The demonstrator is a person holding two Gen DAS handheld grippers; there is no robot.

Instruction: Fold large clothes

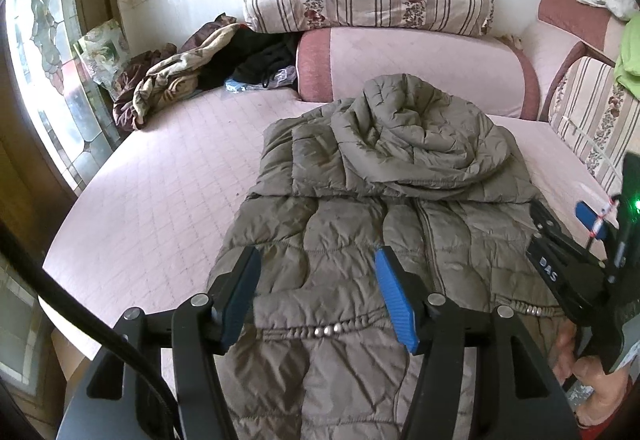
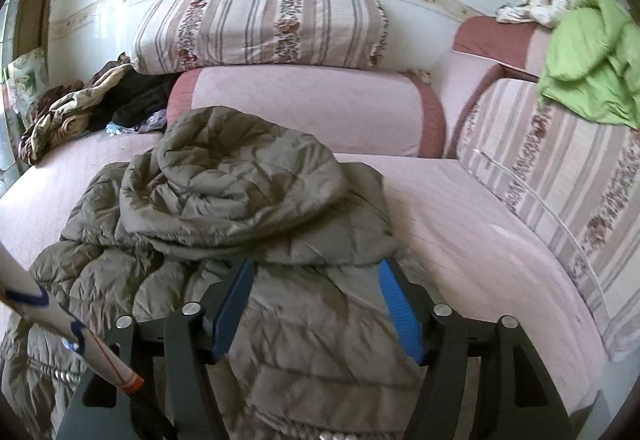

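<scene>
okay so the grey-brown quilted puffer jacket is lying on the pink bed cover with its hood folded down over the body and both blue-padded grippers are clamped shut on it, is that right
Not quite: neither gripper is clamped. The left gripper and right gripper both stand open above the grey-brown quilted puffer jacket, as each wrist view shows. The rest holds: it lies on the pink bed cover with its hood folded down over the body.

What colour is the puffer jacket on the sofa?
Olive-brown, quilted puffer jacket; it shows best in the left wrist view.
</scene>
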